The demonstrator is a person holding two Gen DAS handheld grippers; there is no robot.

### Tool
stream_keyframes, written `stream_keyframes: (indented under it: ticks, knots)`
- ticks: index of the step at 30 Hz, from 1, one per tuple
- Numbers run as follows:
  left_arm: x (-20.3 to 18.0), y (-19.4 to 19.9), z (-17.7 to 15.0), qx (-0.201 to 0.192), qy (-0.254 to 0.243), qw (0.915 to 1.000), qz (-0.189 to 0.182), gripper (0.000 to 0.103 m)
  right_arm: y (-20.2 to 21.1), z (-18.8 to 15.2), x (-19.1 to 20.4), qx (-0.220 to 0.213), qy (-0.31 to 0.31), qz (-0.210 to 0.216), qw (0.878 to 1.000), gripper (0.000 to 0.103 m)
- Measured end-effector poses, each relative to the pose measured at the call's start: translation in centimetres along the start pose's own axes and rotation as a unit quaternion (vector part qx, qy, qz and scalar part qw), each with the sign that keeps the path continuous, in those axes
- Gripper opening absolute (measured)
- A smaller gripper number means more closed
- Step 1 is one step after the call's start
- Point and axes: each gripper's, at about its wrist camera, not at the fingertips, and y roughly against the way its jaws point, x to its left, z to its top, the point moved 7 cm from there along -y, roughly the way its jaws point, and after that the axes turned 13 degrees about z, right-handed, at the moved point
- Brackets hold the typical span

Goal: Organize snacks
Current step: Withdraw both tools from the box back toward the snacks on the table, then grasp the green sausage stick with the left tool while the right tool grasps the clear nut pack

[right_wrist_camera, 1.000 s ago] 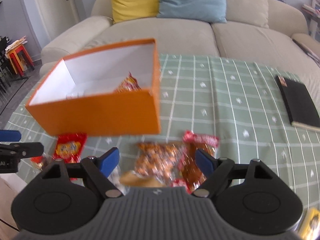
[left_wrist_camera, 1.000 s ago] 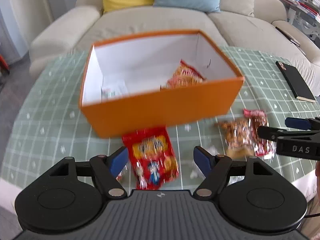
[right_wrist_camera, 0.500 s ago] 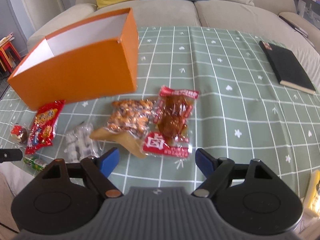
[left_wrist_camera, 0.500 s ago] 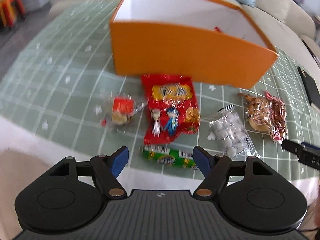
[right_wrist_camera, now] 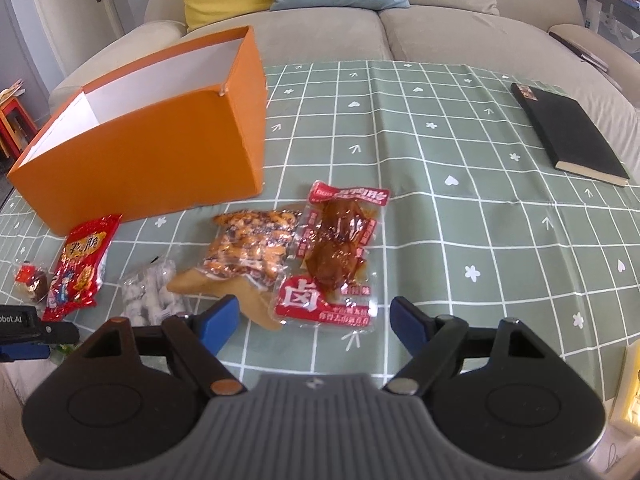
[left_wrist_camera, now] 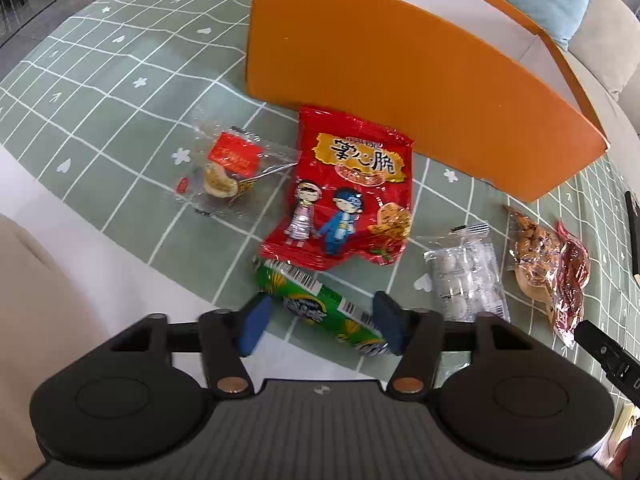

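An orange box (left_wrist_camera: 400, 92) (right_wrist_camera: 160, 152) stands open on the green checked cloth. In front of it lie a red snack bag (left_wrist_camera: 348, 192) (right_wrist_camera: 80, 264), a clear-wrapped pastry (left_wrist_camera: 228, 176), a bag of white candies (left_wrist_camera: 464, 276) (right_wrist_camera: 150, 296), a nut packet (right_wrist_camera: 248, 248) and a braised meat packet (right_wrist_camera: 340, 256). My left gripper (left_wrist_camera: 322, 324) points steeply down over a green packet (left_wrist_camera: 320, 306) at the table's near edge. Its jaws are closing with the packet between them. My right gripper (right_wrist_camera: 314, 320) stands open just before the meat packet, holding nothing.
A black notebook (right_wrist_camera: 568, 132) lies at the far right of the cloth. A beige sofa (right_wrist_camera: 440, 28) with yellow and blue cushions runs behind the table. A yellow thing (right_wrist_camera: 632, 392) sits at the lower right edge. The table's near edge runs just under the green packet.
My left gripper has dropped from facing the box down to the green packet, rolled, and narrowed its jaws around it. My right gripper has sunk toward the meat packet, still wide.
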Motion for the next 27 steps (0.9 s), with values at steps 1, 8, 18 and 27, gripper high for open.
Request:
stream_keyframes:
  ticks: [1, 8, 18, 27]
  knots:
    - [-0.2, 0.0, -0.1, -0.002, -0.006, 1.0, 0.001, 0.053, -0.1, 0.1, -0.2, -0.002, -0.003, -0.002, 1.0, 0.08]
    - [-2.5, 0.0, -0.5, -0.033, -0.079, 0.9963, 0.001, 0.044, -0.6, 0.4, -1.3, -0.008, -0.025, -0.006, 1.0, 0.078]
    - [-4.7, 0.0, -0.9, -0.066, -0.145, 0.9872, -0.003, 0.039, -2.5, 1.9, 2.1, -0.025, 0.019, 0.042, 0.999, 0.068]
    - [-4.8, 0.0, -1.3, -0.034, -0.168, 0.9852, 0.014, 0.046, -6.5, 2.8, 3.2, -0.003, 0.028, 0.044, 0.999, 0.068]
